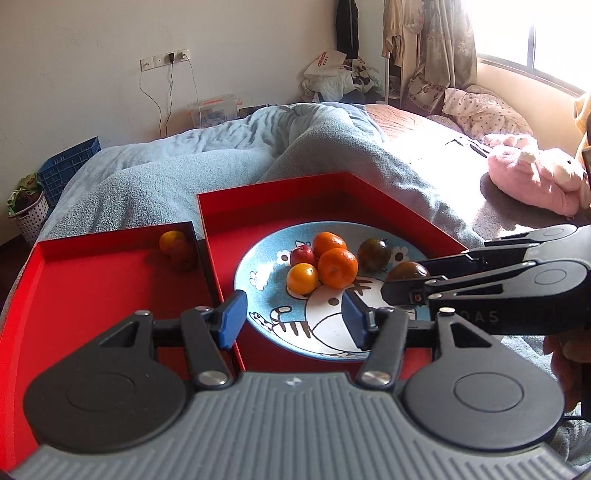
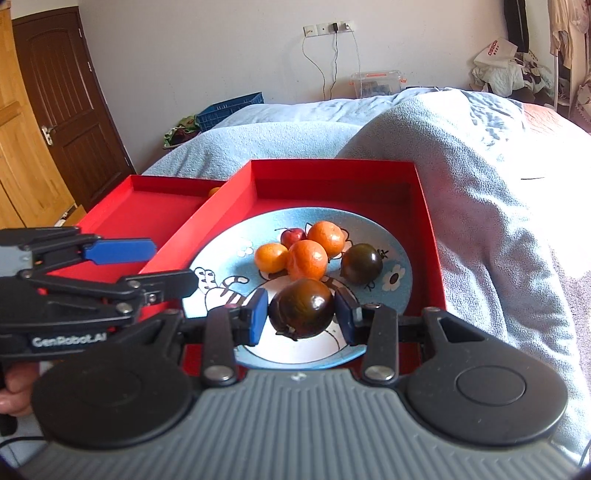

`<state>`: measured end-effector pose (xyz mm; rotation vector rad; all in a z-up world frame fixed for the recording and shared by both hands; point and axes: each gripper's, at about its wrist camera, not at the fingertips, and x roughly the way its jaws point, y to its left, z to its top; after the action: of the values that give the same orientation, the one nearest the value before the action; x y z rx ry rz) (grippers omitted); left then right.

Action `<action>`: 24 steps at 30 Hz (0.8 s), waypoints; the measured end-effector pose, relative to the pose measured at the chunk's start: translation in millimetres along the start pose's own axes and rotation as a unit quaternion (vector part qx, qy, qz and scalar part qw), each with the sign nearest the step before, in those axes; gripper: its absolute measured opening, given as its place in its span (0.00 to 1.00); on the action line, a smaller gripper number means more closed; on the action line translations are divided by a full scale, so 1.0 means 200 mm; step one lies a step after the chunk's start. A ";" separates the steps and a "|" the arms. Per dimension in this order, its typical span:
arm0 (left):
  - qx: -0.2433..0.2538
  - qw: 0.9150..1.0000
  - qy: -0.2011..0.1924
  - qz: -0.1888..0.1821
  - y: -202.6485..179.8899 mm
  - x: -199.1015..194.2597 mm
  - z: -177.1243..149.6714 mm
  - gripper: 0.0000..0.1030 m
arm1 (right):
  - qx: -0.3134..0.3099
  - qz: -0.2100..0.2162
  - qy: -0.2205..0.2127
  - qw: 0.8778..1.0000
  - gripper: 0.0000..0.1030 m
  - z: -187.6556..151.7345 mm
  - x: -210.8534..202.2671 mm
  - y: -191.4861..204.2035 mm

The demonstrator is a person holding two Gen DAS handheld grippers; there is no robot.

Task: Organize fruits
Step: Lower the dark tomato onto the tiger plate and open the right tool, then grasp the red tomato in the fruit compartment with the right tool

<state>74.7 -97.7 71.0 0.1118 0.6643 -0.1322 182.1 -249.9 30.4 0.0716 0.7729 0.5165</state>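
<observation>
Dark tomato [image 2: 303,308] between right hand-held gripper [image 2: 301,315] pads, spread wide, not touching, over plate [image 2: 395,254]

Lived-in home bedroom. Bed [image 1: 229,155] was covered with rumpled blue blanket [image 2: 461,155]; pink plush toy [image 1: 535,181] lay near sunlit window [image 1: 554,40]; clothes [image 1: 391,29] hung in corner; wooden door [image 2: 70,96] stood shut.

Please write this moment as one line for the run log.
right tool: open around dark tomato | left tool: open, empty, above plate | left tray: one orange fruit
</observation>
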 end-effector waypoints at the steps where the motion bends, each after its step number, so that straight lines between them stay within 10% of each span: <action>1: 0.003 1.000 -0.002 0.001 0.00 -0.01 0.00 0.61 | -0.001 -0.003 0.005 1.000 0.41 0.00 0.02 0.00; 19: 0.000 1.000 -0.004 0.009 0.08 -0.01 -0.04 0.62 | -0.002 -0.028 0.036 0.999 0.42 0.02 0.16 0.02; 24: -0.008 1.000 -0.010 0.026 0.17 -0.02 -0.05 0.62 | -0.001 -0.039 0.021 0.999 0.60 0.03 0.13 0.02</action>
<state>71.6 -62.5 67.5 0.1119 0.6409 -0.0770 200.1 -232.6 19.5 0.0275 0.8136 0.4456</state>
